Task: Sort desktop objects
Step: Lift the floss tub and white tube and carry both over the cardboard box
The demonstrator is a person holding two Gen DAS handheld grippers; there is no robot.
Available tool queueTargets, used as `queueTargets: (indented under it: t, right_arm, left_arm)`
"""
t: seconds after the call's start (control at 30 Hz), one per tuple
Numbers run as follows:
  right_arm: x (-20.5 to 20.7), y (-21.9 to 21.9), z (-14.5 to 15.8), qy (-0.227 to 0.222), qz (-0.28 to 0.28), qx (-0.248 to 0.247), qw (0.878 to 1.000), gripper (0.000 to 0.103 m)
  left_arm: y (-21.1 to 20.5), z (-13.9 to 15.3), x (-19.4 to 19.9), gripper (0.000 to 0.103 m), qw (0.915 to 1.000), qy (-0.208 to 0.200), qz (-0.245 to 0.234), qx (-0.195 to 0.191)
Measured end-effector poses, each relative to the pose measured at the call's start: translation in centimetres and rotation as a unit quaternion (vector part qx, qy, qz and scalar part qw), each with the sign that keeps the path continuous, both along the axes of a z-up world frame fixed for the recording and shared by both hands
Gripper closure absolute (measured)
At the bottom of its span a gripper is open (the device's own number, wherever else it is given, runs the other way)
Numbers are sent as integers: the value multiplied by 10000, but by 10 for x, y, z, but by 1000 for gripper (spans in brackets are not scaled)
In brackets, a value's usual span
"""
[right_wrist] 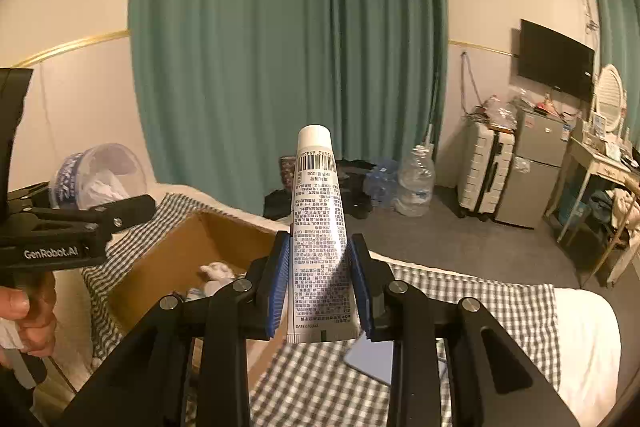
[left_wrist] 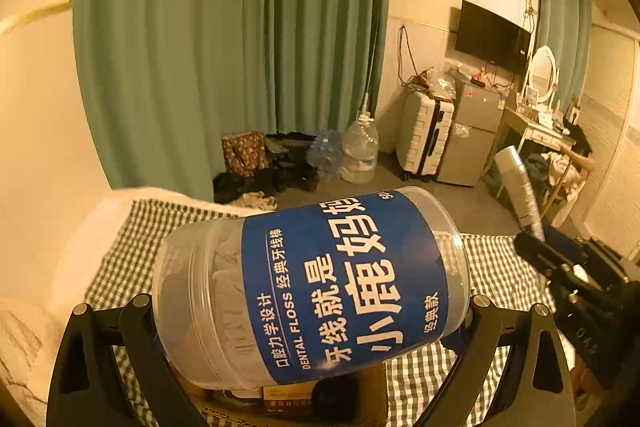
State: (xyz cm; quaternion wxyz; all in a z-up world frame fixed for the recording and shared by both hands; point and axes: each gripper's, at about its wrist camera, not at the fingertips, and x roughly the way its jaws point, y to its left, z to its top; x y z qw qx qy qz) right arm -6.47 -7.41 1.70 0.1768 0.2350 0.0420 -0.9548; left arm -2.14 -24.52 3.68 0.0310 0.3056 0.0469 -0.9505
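Left tool [left_wrist: 312, 307] grips a clear dental floss tub [left_wrist: 312, 287] with a blue label, tub lying on its side and tilted, held above the open cardboard box [right_wrist: 192, 251]. Right tool [right_wrist: 320, 279] is clamped on a white tube [right_wrist: 318, 227], cap end pointing up and away, blue pads [right_wrist: 280, 283] pressing its lower half. The box sits on a checked cloth [right_wrist: 460, 303] spread over the bed [right_wrist: 588, 331], with small white items inside. A pale blue flat card [right_wrist: 372, 355] lies on the cloth just below the tube.

White tube [right_wrist: 318, 227] between blue pads [right_wrist: 279, 283]
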Motion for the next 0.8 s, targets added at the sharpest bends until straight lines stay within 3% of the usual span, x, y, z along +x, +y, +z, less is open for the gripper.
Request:
queueTargets:
  t: [0.43,0.8]
  right_arm:
    - [-27,-67,-31,-301,469,174,9983,74]
    - [-63,-100,-87,-860,701,300,9934,74]
  left_arm:
    - [-44,-42,-11,6,9981,-516,323,-3]
    - [-50,-105,-44,5,9885,-1465,324,-182]
